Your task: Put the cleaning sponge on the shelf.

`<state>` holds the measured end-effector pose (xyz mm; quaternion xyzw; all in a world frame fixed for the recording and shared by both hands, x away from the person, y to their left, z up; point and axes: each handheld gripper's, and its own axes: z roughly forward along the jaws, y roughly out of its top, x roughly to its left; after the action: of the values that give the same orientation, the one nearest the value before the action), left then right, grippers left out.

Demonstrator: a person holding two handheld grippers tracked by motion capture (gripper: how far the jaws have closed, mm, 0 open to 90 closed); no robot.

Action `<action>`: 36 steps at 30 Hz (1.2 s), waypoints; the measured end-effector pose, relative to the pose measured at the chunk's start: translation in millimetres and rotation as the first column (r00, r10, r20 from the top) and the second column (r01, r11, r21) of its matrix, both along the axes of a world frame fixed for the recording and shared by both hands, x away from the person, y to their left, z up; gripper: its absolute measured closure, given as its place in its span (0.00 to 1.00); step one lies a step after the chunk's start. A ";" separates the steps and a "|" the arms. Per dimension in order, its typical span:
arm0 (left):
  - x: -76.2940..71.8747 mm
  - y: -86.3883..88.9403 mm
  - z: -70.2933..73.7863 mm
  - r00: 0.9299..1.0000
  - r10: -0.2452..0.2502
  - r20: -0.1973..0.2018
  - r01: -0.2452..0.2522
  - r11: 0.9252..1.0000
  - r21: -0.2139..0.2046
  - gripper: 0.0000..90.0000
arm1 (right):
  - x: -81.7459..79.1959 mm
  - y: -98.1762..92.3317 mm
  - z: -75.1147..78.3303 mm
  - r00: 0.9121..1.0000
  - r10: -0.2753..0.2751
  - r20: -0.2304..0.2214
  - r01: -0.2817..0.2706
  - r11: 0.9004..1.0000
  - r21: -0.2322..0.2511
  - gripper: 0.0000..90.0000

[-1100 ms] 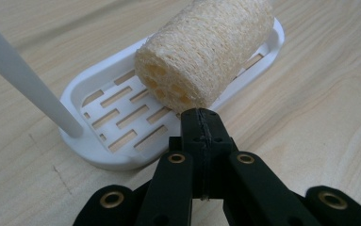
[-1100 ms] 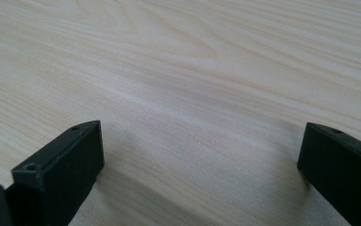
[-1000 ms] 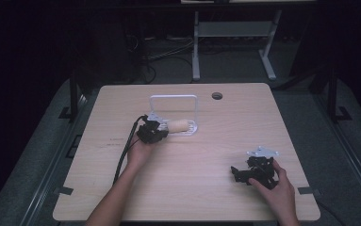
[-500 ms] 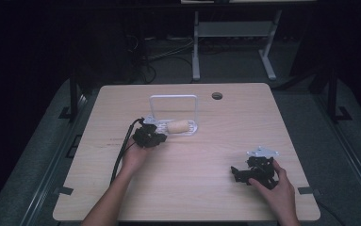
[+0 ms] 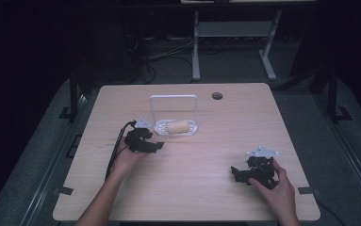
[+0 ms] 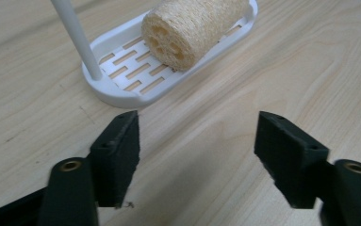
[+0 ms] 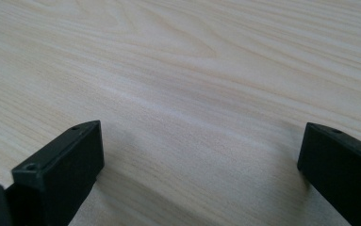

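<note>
- A short cylinder of tan loofah [image 6: 194, 30] lies on its side in a white slotted tray [image 6: 121, 92] near the middle of the pale wooden table [image 5: 192, 188]; its cut end shows a ring of round holes and a rough, fibrous weave.
- The tray is a smooth oval dish with rows of narrow slots and a thin white hoop handle [image 5: 174, 97] standing upright over it.
- The left gripper [image 6: 197, 155] sits just short of the tray, its black blocky jaws having just been opening; they stand wide apart with only bare wood between them.
- The right gripper [image 7: 199, 165], well apart near the table's right front, has its jaws spread wide over bare grain, holding nothing.
- The high view takes in both forearms and a round hole [image 5: 217, 96] in the tabletop behind the tray; the left gripper view gives the loofah's texture.
</note>
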<state>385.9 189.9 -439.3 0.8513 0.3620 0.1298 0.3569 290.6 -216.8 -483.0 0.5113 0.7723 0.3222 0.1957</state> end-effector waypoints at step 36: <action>-67.5 45.0 3.2 0.998 -0.008 0.059 0.009 1.000 -0.013 0.15 | 0.0 0.2 0.0 1.000 -0.001 0.000 0.001 1.000 0.001 0.01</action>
<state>318.3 234.9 -436.2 0.8463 0.3484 0.1508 0.3737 290.5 -216.6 -483.0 0.5120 0.7718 0.3226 0.1955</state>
